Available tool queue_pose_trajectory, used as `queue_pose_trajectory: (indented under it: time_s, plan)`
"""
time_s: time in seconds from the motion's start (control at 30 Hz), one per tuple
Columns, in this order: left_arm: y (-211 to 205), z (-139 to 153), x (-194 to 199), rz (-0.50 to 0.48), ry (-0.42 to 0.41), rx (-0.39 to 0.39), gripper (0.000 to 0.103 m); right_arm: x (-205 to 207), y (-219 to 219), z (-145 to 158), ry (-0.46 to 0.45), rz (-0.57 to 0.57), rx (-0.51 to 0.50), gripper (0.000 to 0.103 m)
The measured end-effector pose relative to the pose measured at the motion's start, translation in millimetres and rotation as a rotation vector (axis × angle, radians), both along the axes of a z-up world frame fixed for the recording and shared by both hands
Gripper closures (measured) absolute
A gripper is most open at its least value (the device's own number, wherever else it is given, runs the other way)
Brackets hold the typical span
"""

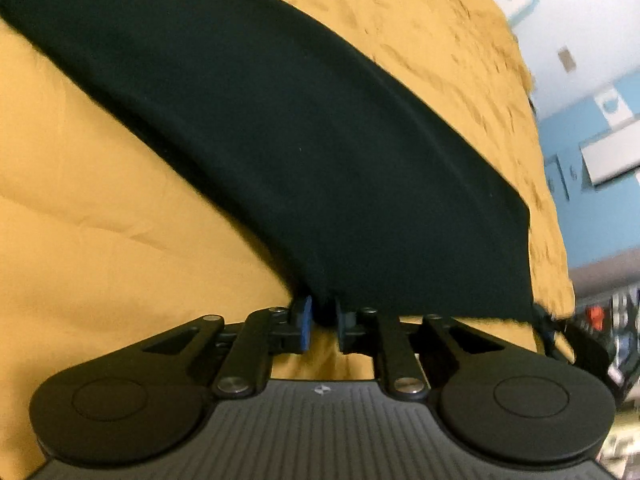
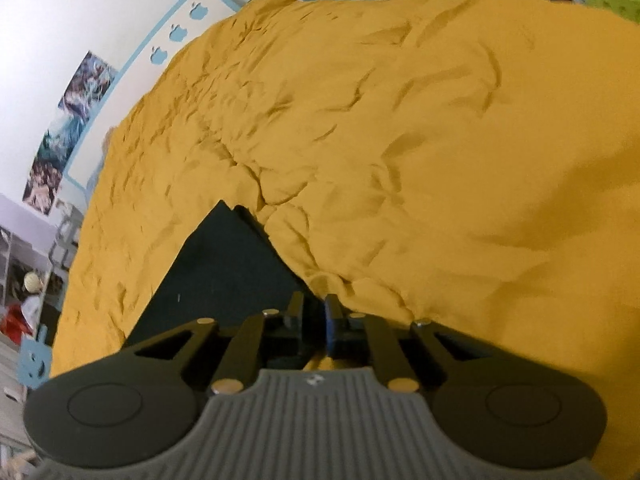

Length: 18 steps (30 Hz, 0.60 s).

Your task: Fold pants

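Above the bed's yellow sheet (image 2: 440, 140), the dark pants (image 1: 300, 152) stretch between both tools. Left hand-held gripper (image 1: 322, 322) and right hand-held gripper (image 2: 316, 316) each pinch a fabric edge, jaws nearly closed, probably to carry one end over for a fold.

Black cloth pants (image 1: 280, 140) spread on the wrinkled yellow bed sheet (image 1: 100, 220), left claw (image 1: 320, 322) at their near edge, right claw (image 2: 314, 318) at another edge, wall behind the bed
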<state>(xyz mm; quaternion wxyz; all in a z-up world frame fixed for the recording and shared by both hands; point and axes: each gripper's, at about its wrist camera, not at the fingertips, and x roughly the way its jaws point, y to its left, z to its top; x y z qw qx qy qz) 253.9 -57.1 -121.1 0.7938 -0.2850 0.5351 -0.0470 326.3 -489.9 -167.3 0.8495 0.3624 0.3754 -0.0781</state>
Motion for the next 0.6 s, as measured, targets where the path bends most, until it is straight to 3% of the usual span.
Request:
queue_pose_trajectory:
  time_s: [0.03, 0.1, 0.23, 0.37, 0.53, 0.6]
  plan:
    - [3, 4, -3, -0.027, 0.0, 0.017, 0.084, 0, 3, 6, 0.001, 0.009, -0.043, 0.095]
    - [13, 19, -7, -0.057, -0.018, 0.081, 0.083, -7, 10, 22, -0.012, 0.035, -0.134, 0.082]
    - [52, 56, -10, -0.058, -0.099, 0.241, 0.074, -18, 28, 46, -0.069, 0.109, -0.221, 0.079]
    - [120, 87, -11, -0.01, -0.165, 0.425, 0.072, -18, 54, 57, -0.105, 0.2, -0.277, 0.077]
    - [212, 102, -10, 0.074, -0.195, 0.634, 0.069, -10, 96, 57, -0.126, 0.298, -0.355, 0.077]
    - [240, 102, -3, 0.095, -0.193, 0.703, 0.067, -6, 110, 53, -0.126, 0.332, -0.384, 0.069]
